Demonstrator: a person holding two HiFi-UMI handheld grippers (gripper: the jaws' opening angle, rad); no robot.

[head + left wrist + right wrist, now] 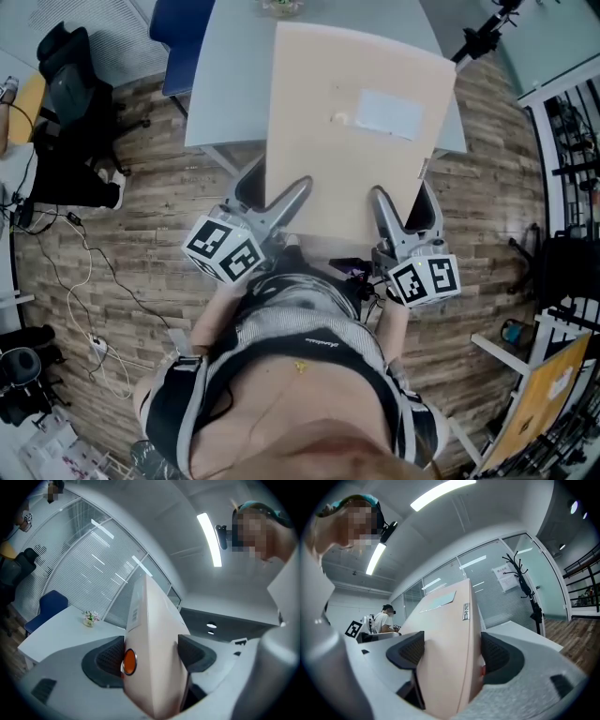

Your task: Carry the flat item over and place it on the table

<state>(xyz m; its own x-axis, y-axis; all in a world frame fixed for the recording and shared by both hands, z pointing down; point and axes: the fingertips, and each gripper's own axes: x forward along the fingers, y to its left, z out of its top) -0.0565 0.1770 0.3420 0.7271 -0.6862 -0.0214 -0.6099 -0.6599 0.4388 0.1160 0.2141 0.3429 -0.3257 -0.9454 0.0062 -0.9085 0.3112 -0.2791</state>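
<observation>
as left gripper (152,651) and right gripper (450,653) fingers pinch flat board (356,122), near edge — far edge over table (225,84)

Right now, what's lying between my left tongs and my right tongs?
Only the near edge of the flat beige board, clamped by left tongs and right tongs alike; the head view shows it.

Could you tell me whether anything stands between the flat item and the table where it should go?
Nothing visible does. The flat item hangs over the table; a small flower pot stands at the far edge, and the surface beneath is hidden.
</observation>
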